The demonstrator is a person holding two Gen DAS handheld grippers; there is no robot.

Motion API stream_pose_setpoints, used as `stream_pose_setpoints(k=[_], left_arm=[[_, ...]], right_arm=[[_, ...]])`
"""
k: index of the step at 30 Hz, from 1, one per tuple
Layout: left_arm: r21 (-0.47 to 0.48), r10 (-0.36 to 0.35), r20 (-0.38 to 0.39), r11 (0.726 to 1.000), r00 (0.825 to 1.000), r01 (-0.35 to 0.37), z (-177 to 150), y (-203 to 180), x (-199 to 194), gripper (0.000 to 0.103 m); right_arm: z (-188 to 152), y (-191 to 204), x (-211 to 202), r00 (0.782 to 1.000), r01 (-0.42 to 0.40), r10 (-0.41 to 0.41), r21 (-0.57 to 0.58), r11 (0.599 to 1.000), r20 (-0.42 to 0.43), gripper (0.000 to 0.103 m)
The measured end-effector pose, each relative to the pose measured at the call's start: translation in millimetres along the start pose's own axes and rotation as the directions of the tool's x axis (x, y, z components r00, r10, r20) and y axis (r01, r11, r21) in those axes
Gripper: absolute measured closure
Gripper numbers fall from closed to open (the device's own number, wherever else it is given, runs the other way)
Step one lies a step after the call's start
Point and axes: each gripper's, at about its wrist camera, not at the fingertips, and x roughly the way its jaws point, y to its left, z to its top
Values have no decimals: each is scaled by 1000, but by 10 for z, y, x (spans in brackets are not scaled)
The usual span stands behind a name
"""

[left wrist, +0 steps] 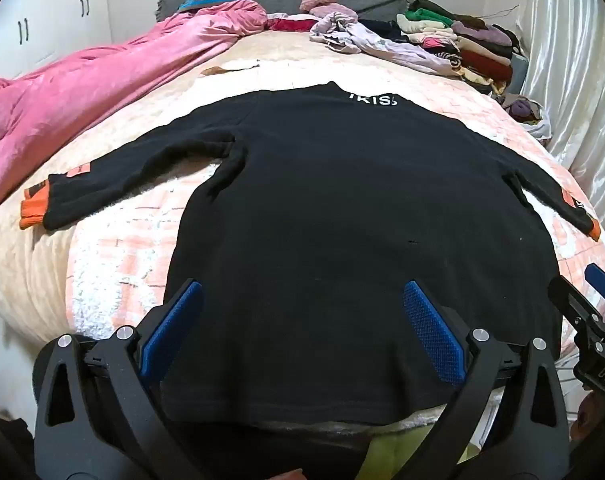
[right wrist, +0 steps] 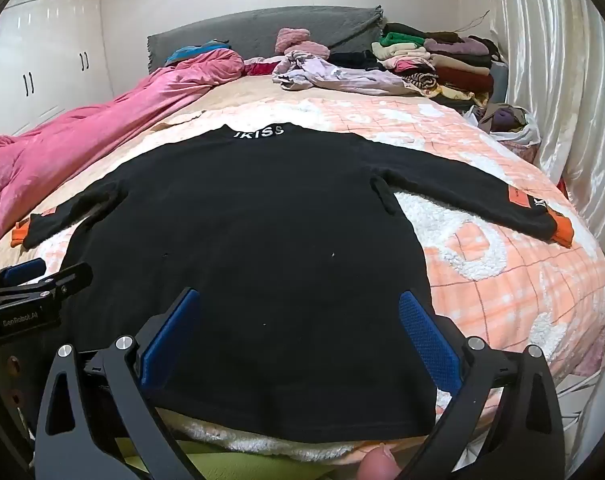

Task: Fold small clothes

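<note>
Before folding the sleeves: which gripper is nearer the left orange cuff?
Left. The left gripper hovers over the hem on the orange cuff's side; the right gripper sits farther right.

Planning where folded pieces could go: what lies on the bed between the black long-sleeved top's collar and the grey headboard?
In the right wrist view, bare peach bedspread beyond the black long-sleeved top, then a crumpled lilac garment and fluffy pink bundle before the grey headboard.
</note>
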Motion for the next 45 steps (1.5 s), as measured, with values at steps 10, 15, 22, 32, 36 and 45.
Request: stream_pose_setpoints(k=[10,15,22,32,36,45], left_arm=[[-3,-5,0,1000,1000,5,8,20,5,9],[-1,-2,3,1000,1000,2,-2,15,16,9],[-4,-2,0,1000,1000,2,4,7,0,9],[-1,9,6,1000,1000,-9,3,-13,-38,9],[1,10,7,1000,1000,-10,3,-6,-38,9],[-1,10,7,1000,1000,-10,5,-8,-37,9]], right_arm=[[-7,25,-27,1000,-12,12,9,1000,7,4],[-5,42,-41,1000,-11,11,5,1000,9,4],[4,7,-5,1000,-19,19,3,1000,9,4],[8,17,-4,1000,-25,25,0,1000,8,4],[16,25,-8,1000,-25,25,-2,1000,10,4],[18,17,-11,1000,-26,26,-2,1000,8,4]])
